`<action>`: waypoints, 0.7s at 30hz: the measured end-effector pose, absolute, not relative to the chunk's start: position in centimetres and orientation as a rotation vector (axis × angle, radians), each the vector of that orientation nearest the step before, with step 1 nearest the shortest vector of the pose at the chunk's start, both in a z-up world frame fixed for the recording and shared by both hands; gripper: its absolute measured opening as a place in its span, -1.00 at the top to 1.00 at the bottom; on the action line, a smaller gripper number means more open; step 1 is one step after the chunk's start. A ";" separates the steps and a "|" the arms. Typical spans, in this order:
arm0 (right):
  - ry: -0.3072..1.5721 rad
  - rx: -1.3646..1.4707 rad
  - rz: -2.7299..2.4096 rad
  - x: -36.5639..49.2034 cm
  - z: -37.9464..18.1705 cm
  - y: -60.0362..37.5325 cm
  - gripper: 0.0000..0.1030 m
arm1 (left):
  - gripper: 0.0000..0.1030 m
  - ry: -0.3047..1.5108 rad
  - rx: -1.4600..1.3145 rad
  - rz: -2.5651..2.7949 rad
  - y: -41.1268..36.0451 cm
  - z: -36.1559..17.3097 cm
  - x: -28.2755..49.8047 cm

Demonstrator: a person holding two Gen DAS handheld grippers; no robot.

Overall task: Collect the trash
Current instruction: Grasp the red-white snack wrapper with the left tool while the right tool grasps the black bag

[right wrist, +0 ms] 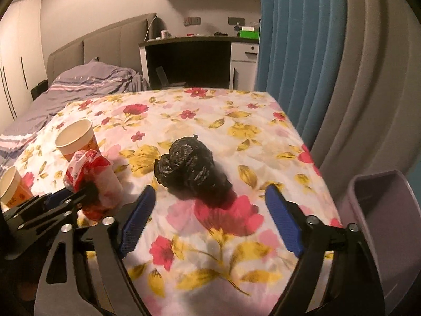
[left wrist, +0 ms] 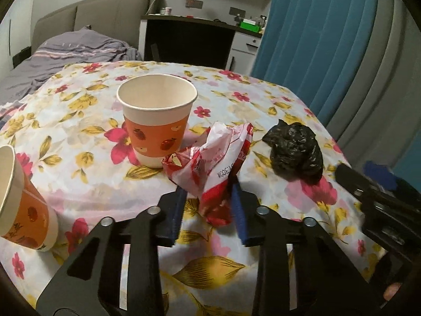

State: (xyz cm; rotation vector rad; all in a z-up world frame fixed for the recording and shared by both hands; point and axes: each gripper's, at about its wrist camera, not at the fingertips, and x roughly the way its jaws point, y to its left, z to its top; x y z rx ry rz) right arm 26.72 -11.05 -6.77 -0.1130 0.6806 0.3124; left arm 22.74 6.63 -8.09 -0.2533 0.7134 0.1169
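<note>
A crumpled red-and-white wrapper [left wrist: 213, 163] lies on the floral tablecloth [left wrist: 79, 137]. My left gripper [left wrist: 208, 197] has its blue fingers closed around the wrapper's near end; it also shows in the right wrist view [right wrist: 89, 181]. A crumpled black plastic bag [right wrist: 192, 168] lies just ahead of my right gripper [right wrist: 210, 200], which is open wide and empty; the bag also shows in the left wrist view [left wrist: 297, 150]. An orange paper cup [left wrist: 158, 121] stands upright behind the wrapper. A second cup [left wrist: 23, 205] stands at the left edge.
A purple bin [right wrist: 381, 223] stands beside the table at the right. Blue and grey curtains [right wrist: 315, 52] hang behind it. A bed [right wrist: 86, 87] and a desk [right wrist: 197, 58] lie beyond the table's far edge.
</note>
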 end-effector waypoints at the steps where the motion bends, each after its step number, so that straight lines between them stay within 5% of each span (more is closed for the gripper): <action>1: 0.686 -0.110 0.311 27.1 -6.9 -10.9 -0.51 | 0.45 0.713 -0.259 0.113 6.7 -8.1 22.7; 5: 0.703 -0.107 0.308 28.4 -7.4 -10.1 -0.38 | 0.64 0.709 -0.275 0.097 6.8 -8.0 22.5; 11: 0.732 -0.117 0.296 30.0 -8.3 -9.3 -0.23 | 0.66 0.699 -0.302 0.083 7.2 -7.7 22.1; 17: 0.781 -0.129 0.301 30.8 -9.4 -8.8 0.15 | 0.66 0.698 -0.303 0.065 7.1 -7.6 22.1; 21: 0.800 -0.152 0.303 30.8 -10.0 -8.5 0.61 | 0.66 0.698 -0.304 0.064 7.1 -7.6 22.1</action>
